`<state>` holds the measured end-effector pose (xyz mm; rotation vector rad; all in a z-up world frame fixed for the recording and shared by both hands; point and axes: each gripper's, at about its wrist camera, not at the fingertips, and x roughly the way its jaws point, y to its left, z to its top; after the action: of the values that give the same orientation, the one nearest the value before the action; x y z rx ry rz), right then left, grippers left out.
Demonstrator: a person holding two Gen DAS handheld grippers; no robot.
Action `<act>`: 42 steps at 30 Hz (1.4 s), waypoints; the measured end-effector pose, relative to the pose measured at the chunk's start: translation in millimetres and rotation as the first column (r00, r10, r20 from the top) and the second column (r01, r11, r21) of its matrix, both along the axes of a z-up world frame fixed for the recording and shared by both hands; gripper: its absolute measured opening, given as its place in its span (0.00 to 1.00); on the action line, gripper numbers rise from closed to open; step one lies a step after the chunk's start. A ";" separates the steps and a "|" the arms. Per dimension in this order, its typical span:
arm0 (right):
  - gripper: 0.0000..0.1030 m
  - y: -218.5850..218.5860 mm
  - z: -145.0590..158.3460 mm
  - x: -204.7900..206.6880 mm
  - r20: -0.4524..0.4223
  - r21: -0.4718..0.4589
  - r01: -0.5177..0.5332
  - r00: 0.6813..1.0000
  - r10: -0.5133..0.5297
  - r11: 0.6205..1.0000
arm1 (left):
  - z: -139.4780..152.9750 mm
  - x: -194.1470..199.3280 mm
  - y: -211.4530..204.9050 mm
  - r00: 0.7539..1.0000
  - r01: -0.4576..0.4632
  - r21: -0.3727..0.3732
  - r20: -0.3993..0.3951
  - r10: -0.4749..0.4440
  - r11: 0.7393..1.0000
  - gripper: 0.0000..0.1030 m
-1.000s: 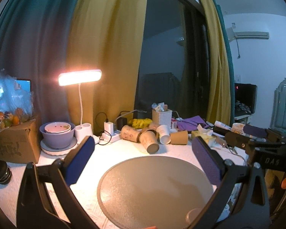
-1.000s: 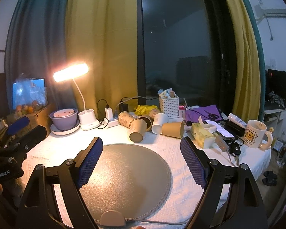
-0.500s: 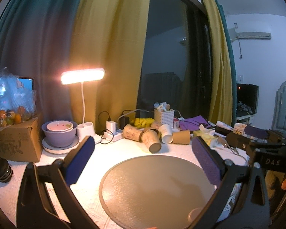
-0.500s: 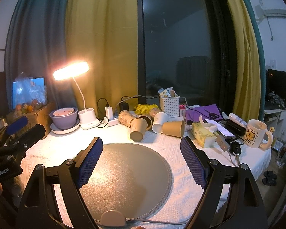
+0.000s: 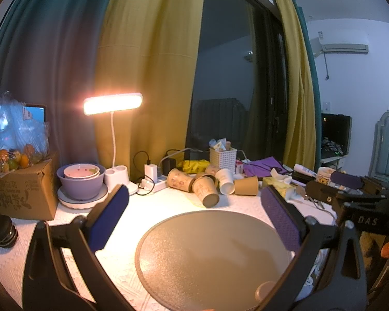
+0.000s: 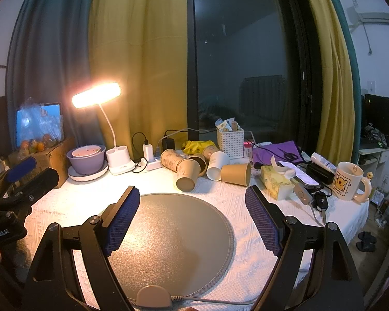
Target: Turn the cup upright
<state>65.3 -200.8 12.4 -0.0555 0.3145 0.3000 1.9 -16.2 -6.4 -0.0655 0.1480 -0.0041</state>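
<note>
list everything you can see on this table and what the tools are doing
paper cups: about six, brown and white, tipped in a pile behind the mat
round mat: one, grey, table centre
desk lamp: one, white, lit, back left
bowl: one, purple, on a plate, left
basket: one, white, back
tissue box: one, yellow, right
mug: one, cream, far right
left tool: open, empty
right tool: open, empty
</note>
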 end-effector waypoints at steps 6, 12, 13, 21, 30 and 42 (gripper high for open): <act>0.84 0.4 -0.2 -0.5 0.001 0.000 0.000 1.000 0.000 1.000 | -0.4 -0.8 -1.3 1.000 0.001 0.002 0.002 -0.001 1.000 1.00; 0.84 0.1 -0.5 -0.9 0.002 0.000 0.000 1.000 0.000 1.000 | -0.5 -0.3 -1.2 1.000 0.001 0.000 0.001 -0.001 1.000 1.00; 0.84 0.1 -0.7 -0.4 0.000 0.001 -0.003 1.000 0.003 1.000 | -0.5 -0.3 -1.5 1.000 0.001 0.000 0.000 -0.001 1.000 1.00; 0.84 -3.3 -4.8 3.1 -0.013 0.004 -0.003 1.000 0.003 1.000 | 0.7 0.7 -9.3 1.000 0.019 -0.003 -0.011 -0.019 1.000 1.00; 0.84 -2.7 -18.0 28.6 -0.046 -0.053 -0.010 0.999 0.007 0.999 | -11.5 38.0 -10.3 0.993 0.065 -0.020 -0.101 -0.067 0.998 1.00; 0.83 -22.5 -60.5 129.8 -0.202 -0.092 -0.047 0.979 0.027 0.995 | -59.9 144.4 -23.3 0.905 0.088 -0.114 -0.406 -0.127 0.990 1.00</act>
<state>195.1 -223.3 -48.1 -0.1270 0.5289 0.3282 146.3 -39.5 -66.3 -0.1518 0.5766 -0.1085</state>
